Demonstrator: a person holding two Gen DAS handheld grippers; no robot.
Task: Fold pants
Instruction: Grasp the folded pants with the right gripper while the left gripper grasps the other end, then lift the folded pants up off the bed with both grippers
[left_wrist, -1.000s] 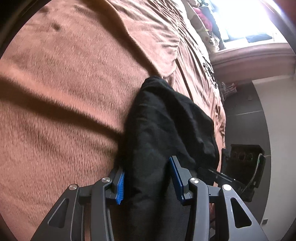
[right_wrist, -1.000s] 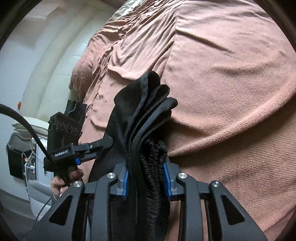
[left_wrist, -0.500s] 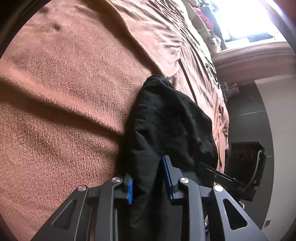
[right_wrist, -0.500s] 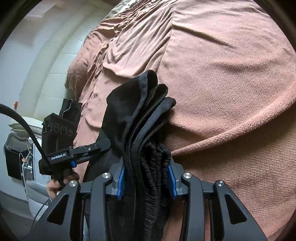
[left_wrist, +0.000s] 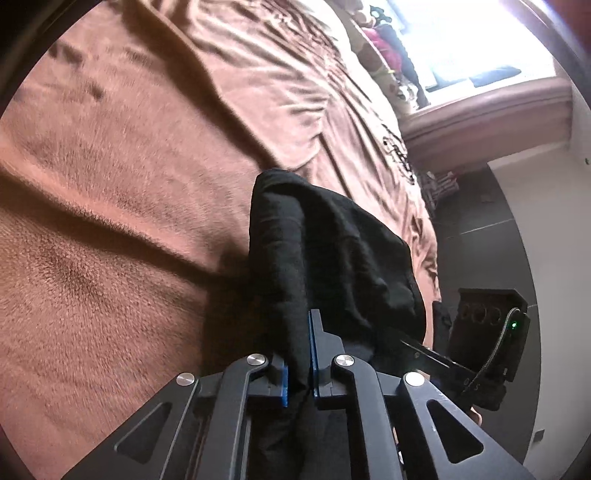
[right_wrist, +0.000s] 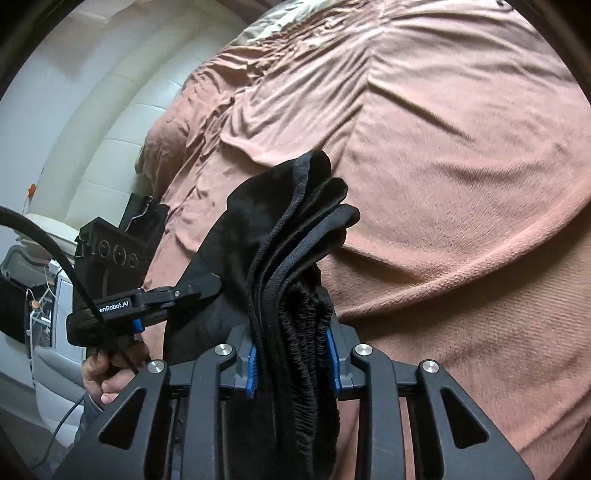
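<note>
Left wrist view: rust-brown fleece blanket fills everything left of and ahead of the left gripper, creased, one deep fold running in toward the fingers. Left gripper's blue pads pressed nearly together, pinching a thin fold of the black pants; the pants bunch up straight ahead of the fingertips and bulge off to the right. Right of the pants, the right gripper shows side-on, its black camera block with a green light behind it. Far ahead-right: bright window, blown out, clutter of clothes beside it, pinkish ledge under it; dark floor and white wall at far right. Right wrist view: far left is a white padded headboard, a black cable crossing, some white furniture low down, too blurred to name. The person's left hand grips the left gripper, whose finger touches the left side of the pants. Right gripper pads set apart, clamped on a thick stack of pant layers, seams and ruffled elastic waistband showing between them. Ahead and right: same blanket, wrinkled toward the far end.
</note>
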